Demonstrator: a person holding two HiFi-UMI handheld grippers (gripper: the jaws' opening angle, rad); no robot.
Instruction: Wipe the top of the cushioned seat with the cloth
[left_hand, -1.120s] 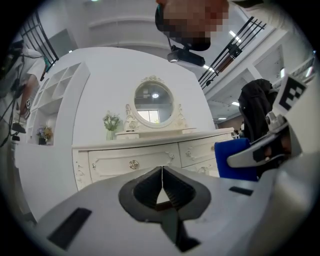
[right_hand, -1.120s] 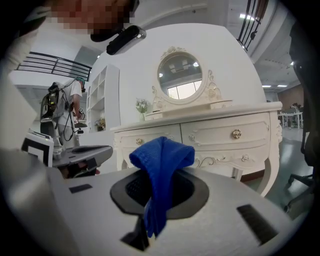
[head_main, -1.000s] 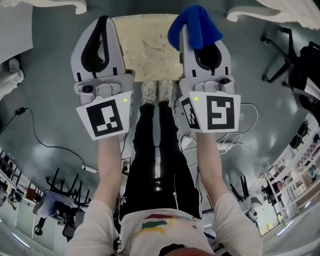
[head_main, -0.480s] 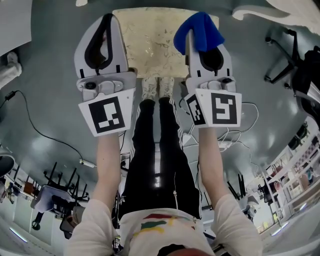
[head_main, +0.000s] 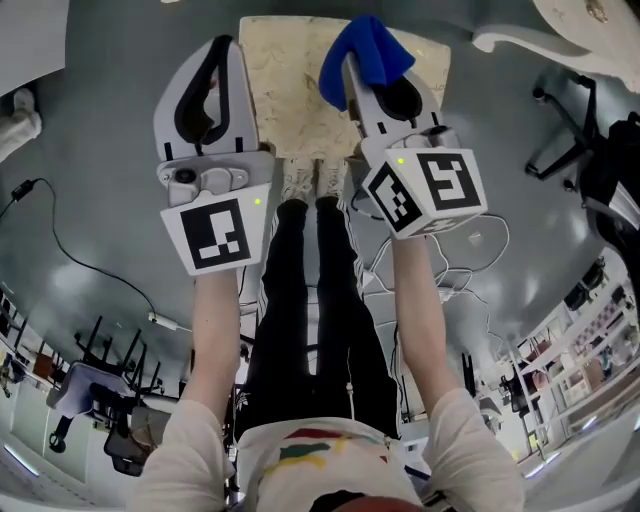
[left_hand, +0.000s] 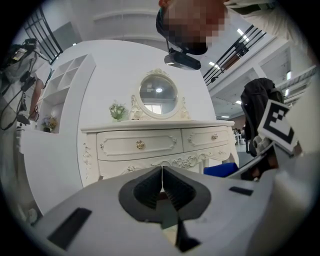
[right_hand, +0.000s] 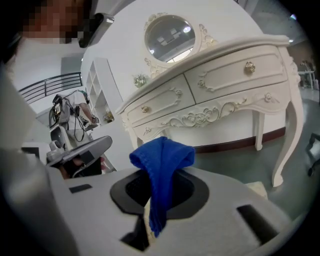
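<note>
The cream cushioned seat (head_main: 300, 80) lies on the floor ahead of my feet in the head view. My right gripper (head_main: 352, 62) is shut on the blue cloth (head_main: 362, 55), which bunches above the seat's right half. In the right gripper view the blue cloth (right_hand: 161, 172) hangs out of the closed jaws of the right gripper (right_hand: 157, 192). My left gripper (head_main: 222, 55) hovers at the seat's left edge, shut with nothing in it. In the left gripper view the left gripper (left_hand: 162, 182) shows its pads pressed together.
A white ornate dresser (left_hand: 160, 142) with an oval mirror (left_hand: 158, 95) stands ahead. The dresser's leg (right_hand: 284, 145) is at the right. Cables (head_main: 60, 250) run over the grey floor, and office chairs (head_main: 590, 150) stand at the right.
My right gripper has swung left and tilted, carrying the blue cloth further over the seat. The left gripper has barely moved.
</note>
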